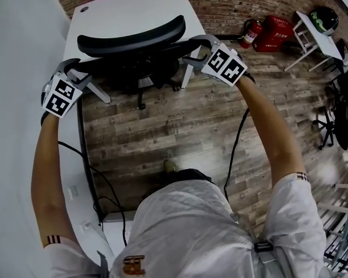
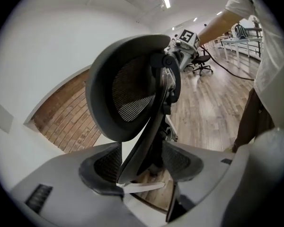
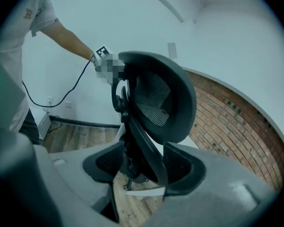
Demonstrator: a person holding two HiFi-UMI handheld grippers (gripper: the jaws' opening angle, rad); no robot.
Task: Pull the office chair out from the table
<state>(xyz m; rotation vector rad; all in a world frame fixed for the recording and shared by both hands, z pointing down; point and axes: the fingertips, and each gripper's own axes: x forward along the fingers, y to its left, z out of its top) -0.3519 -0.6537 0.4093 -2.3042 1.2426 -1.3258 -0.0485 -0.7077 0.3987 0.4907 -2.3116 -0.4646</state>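
A black mesh-backed office chair (image 1: pixel 133 39) stands tucked under the white table (image 1: pixel 133 4), its backrest toward me. My left gripper (image 1: pixel 75 73) is at the backrest's left end and my right gripper (image 1: pixel 195 52) at its right end. In the left gripper view the jaws (image 2: pixel 142 167) stand wide, with the backrest's edge (image 2: pixel 128 93) running between them and gaps on both sides. The right gripper view matches: the jaws (image 3: pixel 142 167) are open around the backrest's other edge (image 3: pixel 161 98), without pressing on it. The chair's seat and base are mostly hidden under the backrest.
A white wall runs along the left and a brick wall behind the table. At the far right are a red fire extinguisher (image 1: pixel 251 33), a red box (image 1: pixel 276 32) and a small white table (image 1: pixel 313 33). More black chairs (image 1: pixel 342 109) stand right. A black cable (image 1: pixel 235 149) hangs over the wooden floor.
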